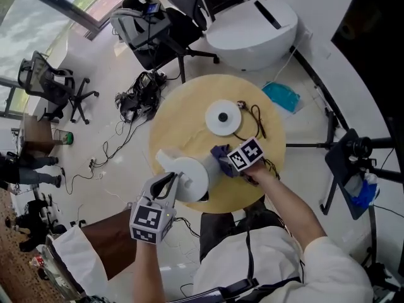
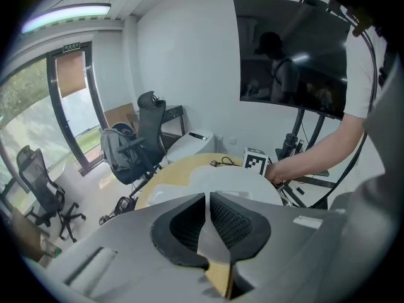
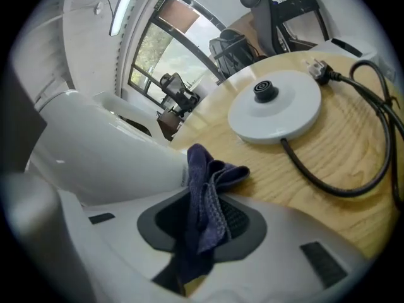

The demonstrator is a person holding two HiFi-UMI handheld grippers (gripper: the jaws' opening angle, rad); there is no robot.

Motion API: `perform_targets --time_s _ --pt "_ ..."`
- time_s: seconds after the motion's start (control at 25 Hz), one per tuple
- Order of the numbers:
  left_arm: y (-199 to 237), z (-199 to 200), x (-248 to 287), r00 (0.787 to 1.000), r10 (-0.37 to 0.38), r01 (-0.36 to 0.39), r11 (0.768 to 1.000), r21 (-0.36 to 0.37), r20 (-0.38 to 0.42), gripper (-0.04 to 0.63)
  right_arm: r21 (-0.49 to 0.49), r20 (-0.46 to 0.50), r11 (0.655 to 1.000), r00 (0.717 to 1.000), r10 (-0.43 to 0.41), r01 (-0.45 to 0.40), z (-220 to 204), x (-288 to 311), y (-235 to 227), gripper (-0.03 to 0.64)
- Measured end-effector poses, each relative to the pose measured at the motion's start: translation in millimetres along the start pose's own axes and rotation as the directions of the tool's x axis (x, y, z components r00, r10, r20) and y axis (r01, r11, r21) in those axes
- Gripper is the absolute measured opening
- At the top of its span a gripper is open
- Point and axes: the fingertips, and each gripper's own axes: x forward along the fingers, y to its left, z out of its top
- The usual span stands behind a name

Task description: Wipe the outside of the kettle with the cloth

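Pale office floor (image 1: 107,55) with a black swivel chair (image 1: 53,84), and on it one round wooden table (image 1: 183,106). On the table: a white kettle (image 1: 192,175) (image 2: 221,180) (image 3: 101,150) at the person's edge, its handle clamped between the nearly closed jaws of the left gripper (image 1: 170,182) (image 2: 207,201); a round white base (image 1: 223,117) (image 3: 274,106) well apart toward the far side, with a black cord (image 1: 255,115) (image 3: 341,188) looping off it. Right gripper (image 1: 226,163) (image 3: 203,197), jaws closed on a bunched dark blue cloth (image 1: 219,153) (image 3: 205,175), which sits just beside the kettle's side, touching or nearly so.
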Motion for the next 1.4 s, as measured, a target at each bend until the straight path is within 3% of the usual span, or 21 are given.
perform_targets --time_s 0.24,0.44,0.56,0.8,1.0,1.24,1.4 --pt "-1 2 1 1.000 0.003 -0.003 1.000 -0.011 0.002 0.028 -0.159 -0.015 0.975 0.988 0.153 -0.154 34 -35 51 0.095" --pt "-4 2 2 1.000 -0.003 0.003 1.000 -0.029 0.007 0.028 -0.299 0.002 0.899 0.941 0.337 -0.321 74 -95 114 0.095" --pt "-4 3 2 1.000 -0.002 0.002 0.999 -0.036 0.009 0.028 -0.377 -0.001 0.848 0.916 0.402 -0.373 90 -124 144 0.095" --pt "-5 3 3 1.000 -0.004 0.005 0.999 -0.053 0.014 0.028 -0.523 -0.101 0.773 0.927 0.360 -0.357 91 -129 154 0.095" --pt "-6 4 0 1.000 0.007 -0.005 0.997 -0.071 0.020 0.028 -0.526 -0.212 0.759 0.924 0.319 -0.383 80 -98 126 0.097" --pt "-7 5 -1 0.999 0.015 -0.012 0.996 -0.090 0.031 0.028 -0.461 -0.341 0.789 0.901 0.267 -0.408 64 -46 80 0.097" --pt "-7 6 0 0.999 0.016 -0.012 0.995 -0.103 0.038 0.028 -0.421 -0.450 0.824 0.876 0.173 -0.379 46 -5 38 0.097"
